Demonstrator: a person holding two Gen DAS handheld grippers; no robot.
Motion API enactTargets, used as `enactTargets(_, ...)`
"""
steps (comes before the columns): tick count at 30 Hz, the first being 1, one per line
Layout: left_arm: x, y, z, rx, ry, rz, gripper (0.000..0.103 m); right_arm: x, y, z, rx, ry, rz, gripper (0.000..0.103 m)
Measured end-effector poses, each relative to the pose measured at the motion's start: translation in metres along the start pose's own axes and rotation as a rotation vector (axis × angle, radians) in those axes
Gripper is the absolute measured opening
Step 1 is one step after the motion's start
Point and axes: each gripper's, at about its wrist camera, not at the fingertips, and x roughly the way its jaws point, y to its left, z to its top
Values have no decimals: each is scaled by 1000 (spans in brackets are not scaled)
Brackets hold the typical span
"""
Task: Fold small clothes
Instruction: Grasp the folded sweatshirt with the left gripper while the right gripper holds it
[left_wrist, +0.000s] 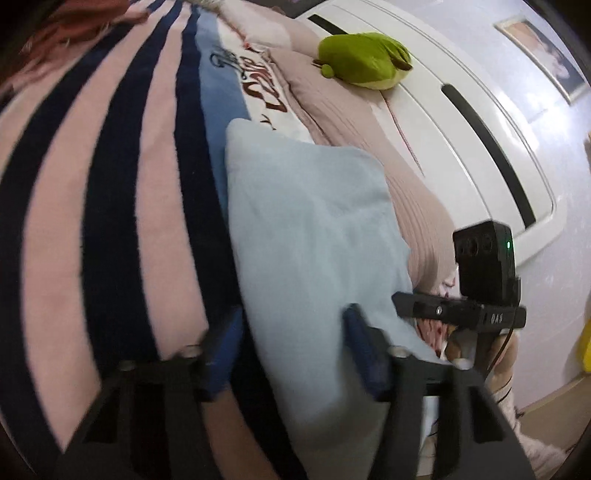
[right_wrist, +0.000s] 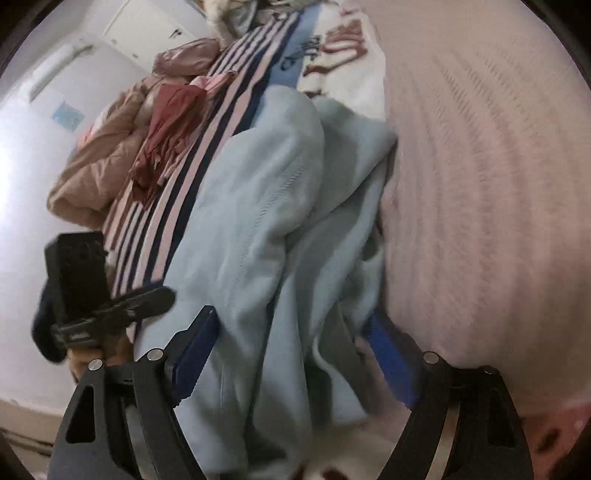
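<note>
Two grippers angle down over a light-blue garment (right_wrist: 266, 206) lying on a striped blanket (left_wrist: 110, 206). Left gripper (left_wrist: 291, 354) straddles the garment's near edge, jaws apart, pads clear of the cloth. Right gripper (right_wrist: 295, 354) stands wide open around bunched folds. The garment's long axis runs away from both cameras.

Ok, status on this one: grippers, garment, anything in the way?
Left gripper and right gripper open, both astride the light blue garment. Garment still rumpled on the striped blanket. Nothing in the way.
</note>
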Motion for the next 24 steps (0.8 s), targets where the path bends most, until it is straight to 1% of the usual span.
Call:
enactTargets(1,3,2,2,-14,2,-17,28,2,1,1,8,-10,-1,78)
enactTargets(2,5,2,4,-19,2,-24,20,3,1,0,9,-19,2,77)
enactTargets(3,6,0,5,-17,5,-22,17,5,2,-3,11,-24,8,70)
enactTargets(4,7,-3,5,-5,4,-8,16,8,1,-4,23,-15,40,52)
enactTargets(5,6,-6,4,6,2,7,14,15,-1,-6,51,11,89,46)
enactTargets(6,5,-9,4,9,-4,16,12,19,-2,-6,74,20,110,43)
enactTargets(7,2,-12,4,15,-16,23,12,19,-2,-6,70,10,115,38)
enactTargets(10,-18,-29,7,61,-65,32,11,12,8,-6,46,-37,148,28)
enactTargets(12,-40,-45,11,106,-97,56,11,2,22,-5,1,-75,178,27)
enactTargets(14,-61,-58,12,151,-127,86,11,-8,36,-2,-19,-97,215,26)
enactTargets(16,-95,-76,16,192,-170,114,11,-21,61,1,-66,-136,249,26)
enactTargets(18,-124,-86,14,221,-204,148,11,-30,83,3,-99,-167,276,26)
enactTargets(21,-175,-97,11,258,-255,214,11,-41,128,7,-176,-214,323,26)
enactTargets(22,-195,-102,9,269,-278,246,11,-45,149,8,-210,-228,344,26)
enactTargets(24,-229,-108,4,274,-315,294,11,-49,173,9,-239,-235,384,26)
